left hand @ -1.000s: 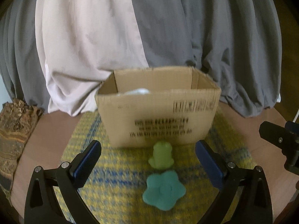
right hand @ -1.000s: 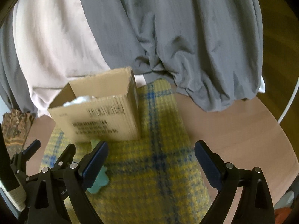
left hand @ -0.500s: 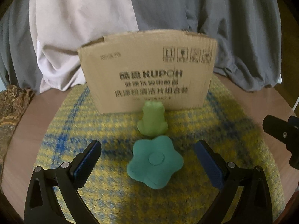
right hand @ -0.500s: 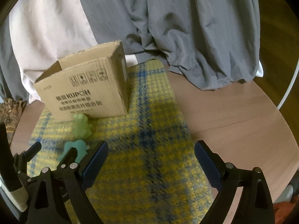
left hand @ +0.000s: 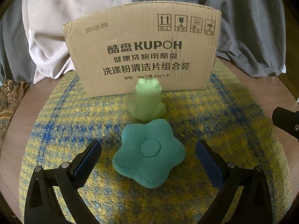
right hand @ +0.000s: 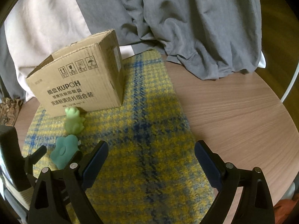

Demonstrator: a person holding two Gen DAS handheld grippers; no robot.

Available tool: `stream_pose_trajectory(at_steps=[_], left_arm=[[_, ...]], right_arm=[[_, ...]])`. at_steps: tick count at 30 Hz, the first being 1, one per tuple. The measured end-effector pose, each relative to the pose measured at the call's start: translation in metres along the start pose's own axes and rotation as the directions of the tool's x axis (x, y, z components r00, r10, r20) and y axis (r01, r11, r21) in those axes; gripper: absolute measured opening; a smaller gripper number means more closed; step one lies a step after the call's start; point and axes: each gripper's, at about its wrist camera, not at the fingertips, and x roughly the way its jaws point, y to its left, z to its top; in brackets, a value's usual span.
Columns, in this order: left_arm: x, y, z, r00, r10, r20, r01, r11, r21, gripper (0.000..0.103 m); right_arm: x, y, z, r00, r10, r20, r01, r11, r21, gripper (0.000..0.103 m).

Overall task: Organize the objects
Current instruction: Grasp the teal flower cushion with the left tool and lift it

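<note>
— What has just changed for you?

— A second ago I looked down over the rim of the cardboard box (left hand: pixel 143 56) and saw something pale inside. Now my left fingers (left hand: pixel 147 156) have dropped low and come forward, so only its printed front wall faces me and what it holds is hidden.

— And the toys?

— The teal flower cushion (left hand: pixel 149 158) lies between my left fingers, which are spread wide and touching nothing. The pale green frog (left hand: pixel 148 100) sits just beyond it, near the foot of the box. Both rest on the yellow and blue checked cloth (left hand: pixel 233 121) over the bench (right hand: pixel 243 115).

— So you are set to grasp?

— I judge so: the flower first, then up into the box.

— Your other hand?

— My right fingers (right hand: pixel 150 160) are released too, over bare cloth, with the flower and frog off to their left.
</note>
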Motion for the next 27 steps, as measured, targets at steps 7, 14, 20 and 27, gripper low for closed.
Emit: stream_pose_trajectory(at_steps=[7, 14, 20, 27], left_arm=[[0.011, -0.002, -0.002, 0.999, -0.01, -0.04, 0.01, 1.0, 0.006, 0.079], [0.007, -0.002, -0.003, 0.999, -0.017, -0.029, 0.018, 1.0, 0.01, 0.072], [-0.01, 0.015, -0.003, 1.0, 0.017, 0.021, -0.018, 1.0, 0.005, 0.07], [-0.021, 0.063, -0.005, 0.996, 0.079, 0.042, -0.076, 0.995, -0.061, 0.069]], right_arm=[[0.004, 0.0, 0.0, 1.0, 0.007, -0.01, -0.007, 1.0, -0.002, 0.094], [0.004, 0.002, 0.0, 1.0, 0.008, -0.01, -0.008, 1.0, -0.007, 0.094], [0.004, 0.017, 0.002, 1.0, 0.026, -0.006, -0.027, 0.999, -0.03, 0.094], [0.015, 0.064, 0.009, 0.997, 0.07, -0.021, -0.071, 0.994, -0.085, 0.094]])
